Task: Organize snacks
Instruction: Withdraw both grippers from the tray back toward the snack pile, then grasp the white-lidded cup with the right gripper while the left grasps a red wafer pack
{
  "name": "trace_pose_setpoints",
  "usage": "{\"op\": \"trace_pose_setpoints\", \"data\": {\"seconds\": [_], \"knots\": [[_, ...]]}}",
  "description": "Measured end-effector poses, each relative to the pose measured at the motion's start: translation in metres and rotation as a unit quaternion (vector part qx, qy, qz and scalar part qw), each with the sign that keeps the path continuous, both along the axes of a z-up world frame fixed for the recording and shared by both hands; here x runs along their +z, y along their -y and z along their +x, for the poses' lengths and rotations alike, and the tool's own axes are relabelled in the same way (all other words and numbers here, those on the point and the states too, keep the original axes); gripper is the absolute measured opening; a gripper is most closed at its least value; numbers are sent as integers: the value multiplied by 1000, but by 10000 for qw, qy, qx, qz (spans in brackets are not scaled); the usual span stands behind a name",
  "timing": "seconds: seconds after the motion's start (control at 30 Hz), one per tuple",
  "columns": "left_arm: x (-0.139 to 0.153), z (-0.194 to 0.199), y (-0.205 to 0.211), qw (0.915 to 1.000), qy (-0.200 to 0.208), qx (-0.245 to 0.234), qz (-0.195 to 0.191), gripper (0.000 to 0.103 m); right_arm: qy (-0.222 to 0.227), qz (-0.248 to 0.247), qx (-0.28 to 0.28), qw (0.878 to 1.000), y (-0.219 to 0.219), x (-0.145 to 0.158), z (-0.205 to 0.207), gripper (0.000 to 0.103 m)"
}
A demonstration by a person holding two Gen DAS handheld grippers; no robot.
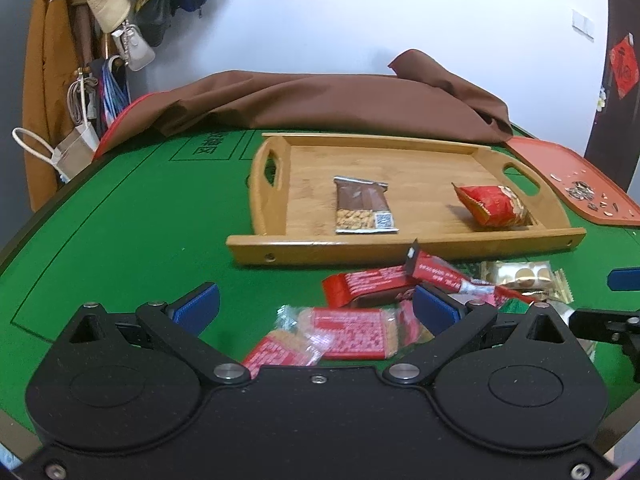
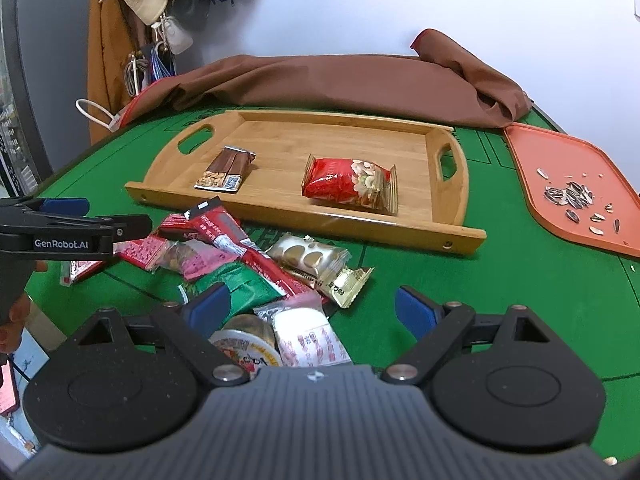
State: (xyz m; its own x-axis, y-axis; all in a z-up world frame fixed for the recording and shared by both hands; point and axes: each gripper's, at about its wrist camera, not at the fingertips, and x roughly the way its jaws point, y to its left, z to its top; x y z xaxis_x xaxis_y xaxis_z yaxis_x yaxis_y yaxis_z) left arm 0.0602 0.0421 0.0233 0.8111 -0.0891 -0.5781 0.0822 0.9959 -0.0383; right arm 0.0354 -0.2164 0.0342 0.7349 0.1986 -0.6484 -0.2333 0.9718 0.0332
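Right now both tools hover low over green felt, fingers spread wide and holding nothing: the left gripper (image 1: 316, 306) above crinkly pink wafer packets (image 1: 352, 332), the right gripper (image 2: 314, 308) above the heaped loose snacks (image 2: 256, 264). Beyond sits a smooth bamboo tray (image 2: 452, 236) holding a brown foil nut bar (image 2: 226, 170) and a puffy red nut pouch (image 2: 352, 184). Only the right view shows a round lidded cup (image 2: 246, 346) under its fingers.

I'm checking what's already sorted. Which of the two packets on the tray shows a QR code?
The brown packet, on the wooden tray's left side; the red nut bag to its right shows none.
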Motion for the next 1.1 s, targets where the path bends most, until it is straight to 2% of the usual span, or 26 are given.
{"op": "trace_pose_setpoints", "data": {"seconds": [0.63,0.7,0.83,0.93,1.1], "knots": [[-22,-13,-25,9993,-262,283,-17,103,-8,-77,241,9997,-11,-7,-23,94],[-25,-12,-26,9990,-319,298,-39,103,-79,-28,270,9996,-13,-9,-24,88],[-29,-13,-27,9988,-390,302,-39,103,-203,123,364,9991,-18,-14,-27,84],[-31,-16,-27,9990,-366,273,8,103,-161,72,409,9990,-24,-16,-30,82],[-33,-16,-24,9988,-352,283,173,102,-106,-113,359,9992,-31,-18,-32,71]]}}
